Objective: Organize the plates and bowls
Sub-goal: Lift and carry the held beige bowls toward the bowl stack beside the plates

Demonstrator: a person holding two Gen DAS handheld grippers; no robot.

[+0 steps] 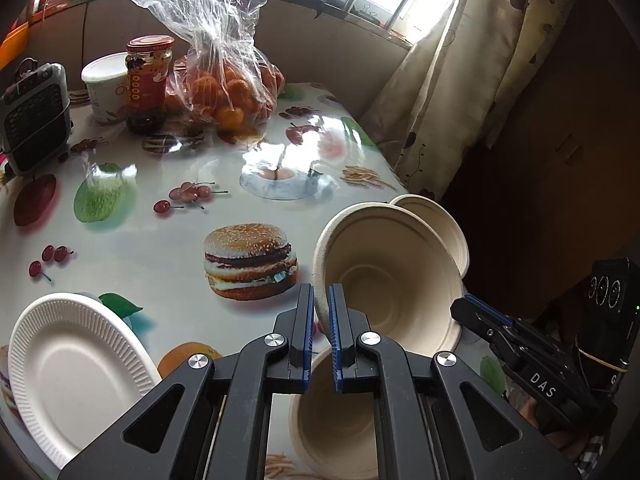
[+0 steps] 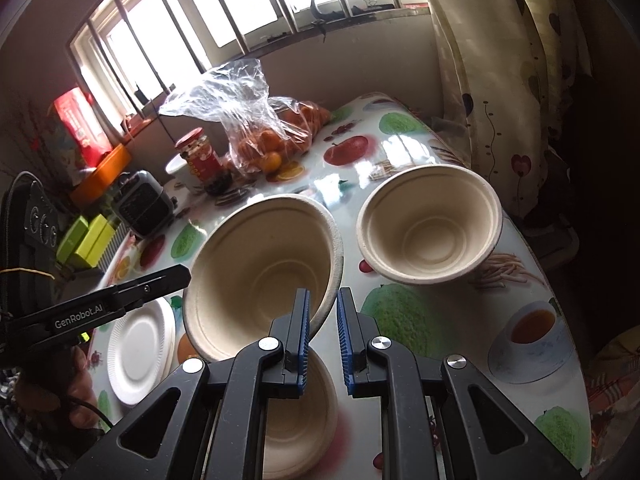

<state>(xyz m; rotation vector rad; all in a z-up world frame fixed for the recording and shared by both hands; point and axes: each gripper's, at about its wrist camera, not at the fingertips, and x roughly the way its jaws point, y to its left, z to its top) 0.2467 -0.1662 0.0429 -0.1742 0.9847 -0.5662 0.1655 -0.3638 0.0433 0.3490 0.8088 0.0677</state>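
Note:
A beige paper bowl [image 1: 384, 276] is tilted in the air, held by both grippers. My left gripper [image 1: 320, 332] is shut on its rim. My right gripper [image 2: 323, 332] grips the opposite rim of the same bowl [image 2: 260, 272], its jaws narrow around the edge; its fingers show in the left wrist view [image 1: 484, 320]. A second bowl [image 1: 336, 424] sits upright on the table below the held one, also in the right wrist view [image 2: 296, 416]. A third bowl [image 2: 428, 224] stands farther right, its rim seen behind the held bowl [image 1: 436, 220]. A white paper plate [image 1: 72, 372] lies at the left [image 2: 140, 352].
The table [image 1: 168, 240] has a glossy fruit-print cloth. At its far end stand a bag of oranges [image 1: 228, 92], a red-lidded jar [image 1: 148, 84], a white tub [image 1: 104, 84] and a small black heater [image 1: 36, 116]. A curtain [image 1: 452, 100] hangs past the right edge.

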